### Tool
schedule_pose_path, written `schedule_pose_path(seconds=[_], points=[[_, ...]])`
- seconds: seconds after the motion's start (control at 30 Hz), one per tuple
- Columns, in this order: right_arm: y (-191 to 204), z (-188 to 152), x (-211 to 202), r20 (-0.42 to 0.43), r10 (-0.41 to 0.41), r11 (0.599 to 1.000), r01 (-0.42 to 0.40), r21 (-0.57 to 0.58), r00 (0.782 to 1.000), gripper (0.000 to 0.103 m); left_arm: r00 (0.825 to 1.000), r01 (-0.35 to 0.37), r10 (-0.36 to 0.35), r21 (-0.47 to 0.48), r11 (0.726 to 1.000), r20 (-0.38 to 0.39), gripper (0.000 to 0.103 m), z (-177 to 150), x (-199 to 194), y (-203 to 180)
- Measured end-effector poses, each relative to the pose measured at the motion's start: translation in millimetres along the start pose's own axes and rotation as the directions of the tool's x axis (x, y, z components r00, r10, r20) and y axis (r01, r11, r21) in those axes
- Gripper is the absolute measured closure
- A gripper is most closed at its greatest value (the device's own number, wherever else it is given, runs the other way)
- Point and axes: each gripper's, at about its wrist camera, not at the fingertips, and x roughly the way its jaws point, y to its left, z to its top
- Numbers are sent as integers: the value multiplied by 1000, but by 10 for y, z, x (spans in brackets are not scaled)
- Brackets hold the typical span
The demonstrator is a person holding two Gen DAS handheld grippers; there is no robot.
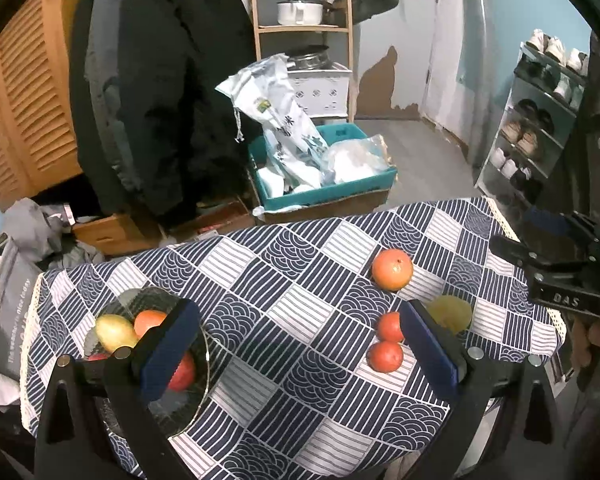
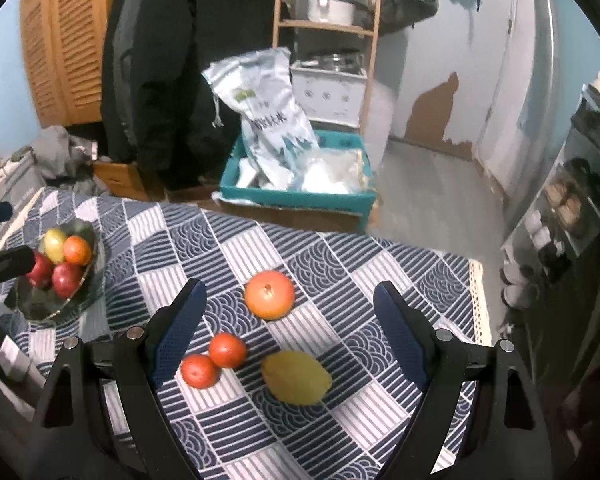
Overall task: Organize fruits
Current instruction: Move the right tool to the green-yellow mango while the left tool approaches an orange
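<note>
Right wrist view: right gripper (image 2: 286, 332) fingers wide, empty, poised over loose fruit: large orange (image 2: 269, 294), two tangerines (image 2: 227, 350), lemon (image 2: 296, 377) on tabletop (image 2: 400, 276). Left gripper (image 1: 298, 344) fingers wide, empty. Bowl (image 2: 86, 280) holds sorted fruit

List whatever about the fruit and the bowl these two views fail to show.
- Glass bowl, left wrist view: the left gripper's finger covers its middle, so the fruit count there is unclear.
- Yellow fruit, left wrist view: half hidden behind the other finger; its kind is unclear.
- Bowl, right wrist view: a dark gripper part covers its left rim.
- Right gripper, open: whether it has picked any fruit as its target.
</note>
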Motion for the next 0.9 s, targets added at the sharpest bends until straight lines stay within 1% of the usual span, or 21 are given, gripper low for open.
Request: schedule_pose_path(seconds=[0.17,0.27,0.33,0.47,0.63,0.77,0.9], points=[[-85,-58,164,-40,12,1000,-11,16,999,18,1000,4,-4,14,1000,-18,2,-46,101,-67],[-118,-128,271,-78,11,1000,-9,17,997,18,998,27,-26,7,1000,-54,2,-81,237,-103],[-138,-182,353,-121,13,1000,-11,14,993,18,997,33,-33,4,999,-73,2,-97,331,-143],[-165,-295,487,-167,19,1000,-19,2,986,18,989,50,-50,0,999,-136,2,-165,633,-232],[-217,-494,742,-264,27,1000,-28,1,964,18,975,81,-84,-24,996,-205,2,-271,962,-325],[-237,-620,910,-311,34,999,-36,0,950,18,967,81,-85,-26,996,-240,2,-330,1161,-375],[-227,-740,1102,-364,44,999,-52,-12,930,18,960,72,-69,1,997,-270,2,-412,1326,-429]])
